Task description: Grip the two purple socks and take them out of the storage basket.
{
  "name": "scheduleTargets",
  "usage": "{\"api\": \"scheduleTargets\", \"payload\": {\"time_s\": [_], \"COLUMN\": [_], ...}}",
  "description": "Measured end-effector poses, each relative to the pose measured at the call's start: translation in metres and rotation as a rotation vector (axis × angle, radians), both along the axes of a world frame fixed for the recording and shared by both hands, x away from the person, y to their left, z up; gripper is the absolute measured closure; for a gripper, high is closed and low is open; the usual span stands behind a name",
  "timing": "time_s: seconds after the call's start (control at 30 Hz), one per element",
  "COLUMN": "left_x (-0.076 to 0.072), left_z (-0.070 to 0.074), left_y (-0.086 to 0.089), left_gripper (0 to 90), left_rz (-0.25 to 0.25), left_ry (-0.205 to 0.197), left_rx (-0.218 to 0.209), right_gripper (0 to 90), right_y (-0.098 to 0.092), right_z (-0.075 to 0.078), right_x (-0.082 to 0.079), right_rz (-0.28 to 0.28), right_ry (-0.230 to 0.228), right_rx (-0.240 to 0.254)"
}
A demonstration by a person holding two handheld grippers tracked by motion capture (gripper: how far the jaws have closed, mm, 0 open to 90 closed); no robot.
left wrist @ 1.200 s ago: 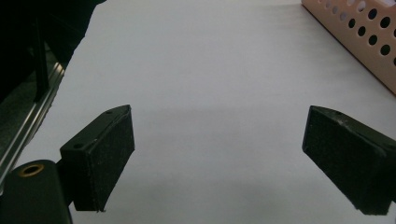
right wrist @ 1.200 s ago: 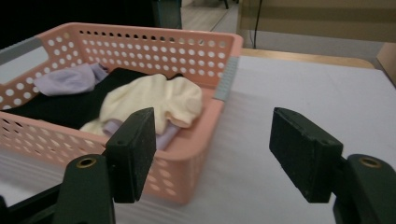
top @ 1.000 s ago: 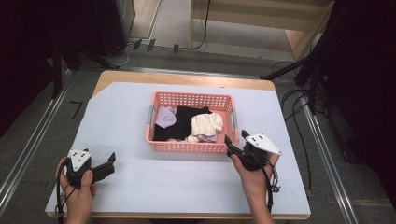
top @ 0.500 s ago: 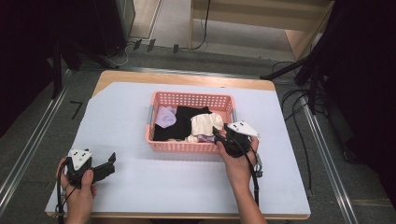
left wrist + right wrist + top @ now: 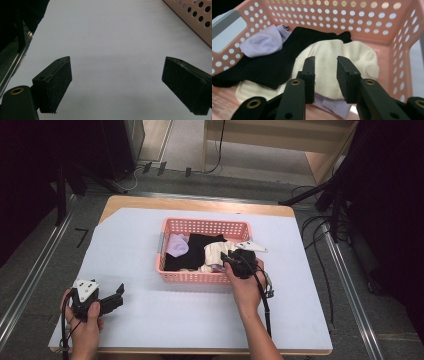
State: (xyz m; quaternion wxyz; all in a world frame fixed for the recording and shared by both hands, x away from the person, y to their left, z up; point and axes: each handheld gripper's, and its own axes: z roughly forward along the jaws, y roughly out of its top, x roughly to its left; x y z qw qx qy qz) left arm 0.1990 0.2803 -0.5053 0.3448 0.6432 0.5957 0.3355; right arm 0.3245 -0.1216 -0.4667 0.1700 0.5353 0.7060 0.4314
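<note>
While the wide table [image 5: 150, 330], covered by a pale lavender-white sheet, carries everything in the high view, the pink perforated plastic basket [image 5: 200, 226] sits near its far middle and holds a small heap of soft cloth items. Within that basket, a long black knitted sock [image 5: 274, 62] stretches from the near left corner toward the back wall, a cream-coloured soft sock [image 5: 359, 60] lies bunched over the middle and right, and a pale lilac sock [image 5: 262, 42] rests against the left wall, beside a grey label panel [image 5: 227, 30] set into that wall. At the basket's near right corner, the right gripper [image 5: 231, 262] reaches over the rim, held in a hand whose forearm comes up from the table's lower edge with a black cable trailing back along it. Its 2 black jaws have just been closing and now stand narrowly apart, with the cream-coloured sock between and just beyond their tips; whether the pads already press the cloth cannot be told from the right gripper view. Far off at the table's near left corner, the left gripper [image 5: 116, 296] rests low over the bare sheet in the other hand, its 2 jaws spread wide with nothing between them, the basket's pink wall showing at the upper right of the left gripper view.
</note>
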Motion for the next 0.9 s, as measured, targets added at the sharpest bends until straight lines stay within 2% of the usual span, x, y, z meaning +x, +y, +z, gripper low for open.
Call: {"api": "scheduleTargets", "payload": {"time_s": [0.03,0.1,0.2,0.27,0.3,0.37,0.4,0.43,0.47,0.5,0.53,0.57,0.6,0.7,0.73,0.83,0.9], "left_x": [0.0,0.001,0.001,0.001,0.001,0.001,0.001,0.002,0.002,0.002,0.002,0.002,0.002,0.002,0.003,0.003,0.003], "left_z": [0.0,0.0,0.0,0.0,0.0,0.0,0.0,-0.001,-0.001,-0.001,-0.001,-0.001,-0.001,-0.001,-0.001,-0.001,-0.001], "left_y": [0.0,0.0,0.0,0.0,0.0,-0.001,-0.001,-0.001,-0.001,-0.002,-0.002,-0.002,-0.002,-0.002,-0.002,-0.002,-0.002], "left_gripper": [10.0,10.0,10.1,10.1,10.1,10.1,10.1,10.1,10.2,10.2,10.2,10.2,10.2,10.2,10.3,10.2,10.2], "left_rz": [0.0,-0.001,-0.001,-0.001,-0.001,-0.002,-0.002,-0.004,-0.004,-0.004,-0.003,-0.003,-0.004,-0.001,0.003,-0.001,-0.001], "left_ry": [0.004,0.001,0.004,0.004,0.009,0.017,0.017,0.011,0.011,0.01,0.01,0.011,0.011,0.016,0.017,0.021,0.019], "left_rx": [0.006,0.007,0.009,0.007,0.007,0.009,0.009,0.013,0.013,0.015,0.015,0.014,0.014,0.014,0.015,0.018,0.019], "right_gripper": [70.6,70.6,68.7,67.5,64.7,58.6,58.6,53.0,53.0,52.7,54.4,57.0,59.6,74.8,81.0,84.7,86.1], "right_y": [0.002,0.004,0.01,0.012,0.016,0.021,0.021,0.028,0.028,0.033,0.035,0.036,0.037,0.038,0.038,0.037,0.029], "right_z": [0.0,0.0,-0.003,-0.003,-0.004,-0.005,-0.005,-0.006,-0.006,-0.01,-0.013,-0.014,-0.014,-0.014,-0.015,-0.014,-0.01], "right_x": [0.004,0.005,0.012,0.013,0.015,0.018,0.018,0.021,0.021,0.024,0.026,0.027,0.027,0.027,0.027,0.025,0.021], "right_rz": [-0.017,-0.027,-0.054,-0.05,-0.047,-0.041,-0.041,-0.035,-0.035,-0.03,-0.033,-0.044,-0.057,-0.064,-0.059,-0.055,-0.079], "right_ry": [0.027,0.033,0.08,0.095,0.123,0.135,0.135,0.153,0.153,0.189,0.205,0.24,0.245,0.26,0.259,0.244,0.204], "right_rx": [0.016,0.01,0.0,0.009,0.021,0.014,0.014,0.008,0.008,0.026,0.011,-0.008,-0.006,-0.023,-0.03,-0.052,-0.012]}}
